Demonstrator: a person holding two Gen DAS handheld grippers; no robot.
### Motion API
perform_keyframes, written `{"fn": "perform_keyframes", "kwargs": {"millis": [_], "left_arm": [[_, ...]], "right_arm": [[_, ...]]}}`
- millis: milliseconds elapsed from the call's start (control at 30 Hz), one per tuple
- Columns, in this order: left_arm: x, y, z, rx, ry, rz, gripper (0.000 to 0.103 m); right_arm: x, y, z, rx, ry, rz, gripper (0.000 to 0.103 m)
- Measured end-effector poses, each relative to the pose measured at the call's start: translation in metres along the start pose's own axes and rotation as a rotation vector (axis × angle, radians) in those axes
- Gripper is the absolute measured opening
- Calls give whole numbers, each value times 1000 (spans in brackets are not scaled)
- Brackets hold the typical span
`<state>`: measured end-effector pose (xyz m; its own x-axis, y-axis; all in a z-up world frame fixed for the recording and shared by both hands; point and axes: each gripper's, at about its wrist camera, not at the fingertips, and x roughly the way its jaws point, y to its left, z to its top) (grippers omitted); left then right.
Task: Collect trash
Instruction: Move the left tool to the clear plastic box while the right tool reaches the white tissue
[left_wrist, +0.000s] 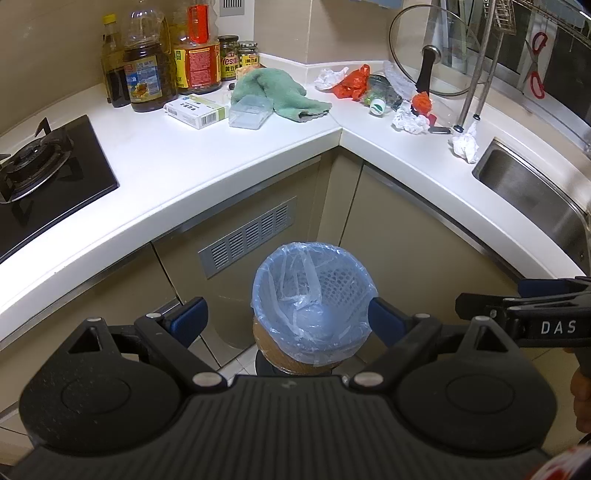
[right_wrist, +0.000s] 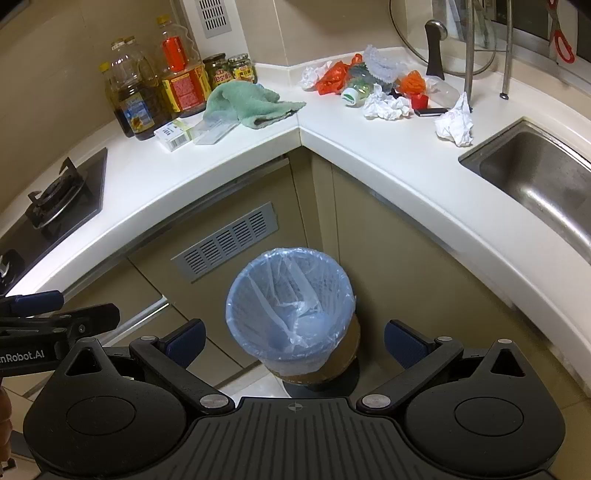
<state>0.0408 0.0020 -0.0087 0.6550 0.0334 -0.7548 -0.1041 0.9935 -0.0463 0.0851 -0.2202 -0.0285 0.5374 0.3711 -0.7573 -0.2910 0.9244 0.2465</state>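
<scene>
Lined bin between spread fingers

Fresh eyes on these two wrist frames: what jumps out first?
The round bin lined with a pale blue plastic bag sits dead centre on the floor in front of the corner cabinets, framed by both open grippers, left gripper and right gripper. Next, the litter heap in the white countertop's far corner: crumpled white paper wads, a red-orange plastic bag and a green-capped bottle, left of the steel sink.

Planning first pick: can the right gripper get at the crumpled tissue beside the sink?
Probably yes. The right gripper is open and empty, and the crumpled tissue sits exposed near the counter edge with nothing covering it.
</scene>
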Motion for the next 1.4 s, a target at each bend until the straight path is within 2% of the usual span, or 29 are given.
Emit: {"fn": "perform_keyframes", "kwargs": {"millis": [467,633,900,1100,1400], "left_arm": [[12,-19,17,-66,-35,67,93],[15,-19,22,-97,-55,87,93],[22,-10,36,-92,-99,104,93],[41,2,62,-57,-147,85,92],[100,15,131,21,-186,29,92]], "right_arm": [[6,-39,21,-31,-58,49,103],[7,-55,30,-39,-85,67,103],[17,-64,42,-28,-112,88,103],[29,-74,59,3,-179,52,103],[53,-119,108,113,-298,-64,103]]}}
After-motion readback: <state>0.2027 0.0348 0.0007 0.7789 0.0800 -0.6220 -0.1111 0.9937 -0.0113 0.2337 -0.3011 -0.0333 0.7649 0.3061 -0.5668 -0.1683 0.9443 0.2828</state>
